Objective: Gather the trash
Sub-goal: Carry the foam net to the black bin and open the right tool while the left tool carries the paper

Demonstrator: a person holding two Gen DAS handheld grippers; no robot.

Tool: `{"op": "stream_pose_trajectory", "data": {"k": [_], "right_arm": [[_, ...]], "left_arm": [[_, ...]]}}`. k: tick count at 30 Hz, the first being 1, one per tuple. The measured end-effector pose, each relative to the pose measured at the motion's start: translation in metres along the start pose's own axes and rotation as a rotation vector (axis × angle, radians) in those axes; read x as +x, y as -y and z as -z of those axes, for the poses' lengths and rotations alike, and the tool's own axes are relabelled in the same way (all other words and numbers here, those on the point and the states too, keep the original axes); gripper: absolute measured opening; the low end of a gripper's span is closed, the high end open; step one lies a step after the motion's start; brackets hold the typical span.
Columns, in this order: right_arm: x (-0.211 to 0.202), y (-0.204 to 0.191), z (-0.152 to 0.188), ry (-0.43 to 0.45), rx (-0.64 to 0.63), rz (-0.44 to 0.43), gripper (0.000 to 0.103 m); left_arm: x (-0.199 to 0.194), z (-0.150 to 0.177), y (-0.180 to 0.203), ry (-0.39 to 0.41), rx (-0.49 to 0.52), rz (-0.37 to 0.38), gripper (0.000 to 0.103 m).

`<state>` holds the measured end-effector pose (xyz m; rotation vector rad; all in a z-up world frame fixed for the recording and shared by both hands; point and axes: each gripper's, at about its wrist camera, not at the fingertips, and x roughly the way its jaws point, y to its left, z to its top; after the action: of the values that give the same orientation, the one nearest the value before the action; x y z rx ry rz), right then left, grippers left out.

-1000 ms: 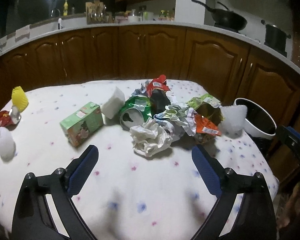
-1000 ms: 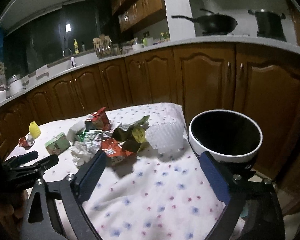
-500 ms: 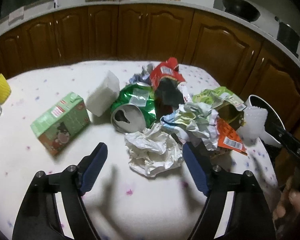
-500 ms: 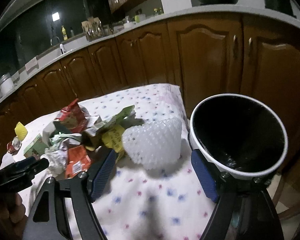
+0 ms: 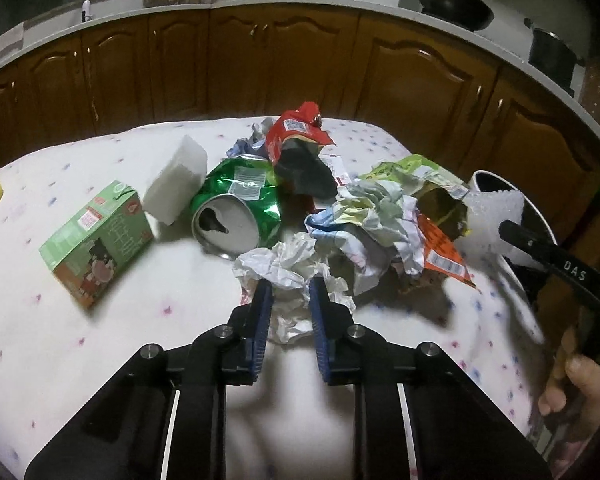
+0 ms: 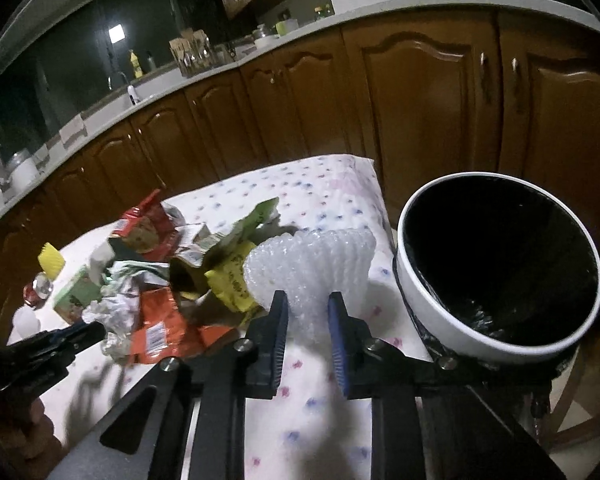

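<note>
White crumpled paper (image 5: 288, 268) sits pinched between the blue pads (image 5: 262, 320) of the left gripper (image 5: 289, 294), whose jaws are drawn narrow around the wad at the near edge of the trash pile. Just behind it lie a crushed green can (image 5: 240, 208) with its open end facing the camera, a red wrapper (image 5: 296, 140), a crumpled wad of printed wrappers (image 5: 364, 216), an orange wrapper (image 5: 440, 252) and a yellow-green bag (image 5: 416, 172), all heaped together on the dotted tablecloth (image 5: 100, 340). A green carton (image 5: 96, 240) lies apart to the left of the pile, with a white foam block (image 5: 176, 192) between it and the can, leaning against the can. In the right wrist view, the right gripper (image 6: 308, 304) is closed narrow on a piece of bubble wrap (image 6: 312, 264), which lies on the cloth at the right end of the pile, just beside the white-rimmed bin (image 6: 440, 320). The bin stands off the table's right edge, lined in black, tilted toward the camera. Brown cabinets (image 6: 420, 100) run behind the table.
</note>
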<state>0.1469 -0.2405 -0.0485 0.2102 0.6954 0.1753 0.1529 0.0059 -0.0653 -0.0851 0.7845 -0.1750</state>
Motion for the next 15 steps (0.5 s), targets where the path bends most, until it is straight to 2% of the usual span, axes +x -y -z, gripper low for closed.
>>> {"op": "stream_pose_trajectory", "data": {"k": [6, 15], "right_arm": [[-0.029, -0.003, 0.003, 0.04, 0.002, -0.014, 0.019], [-0.064, 0.004, 0.006, 0.093, 0.029, -0.034, 0.019]], "left_arm": [[-0.027, 0.003, -0.005, 0.044, -0.022, 0.011, 0.015], [-0.082, -0.009, -0.001, 0.194, 0.004, -0.016, 0.014]]}}
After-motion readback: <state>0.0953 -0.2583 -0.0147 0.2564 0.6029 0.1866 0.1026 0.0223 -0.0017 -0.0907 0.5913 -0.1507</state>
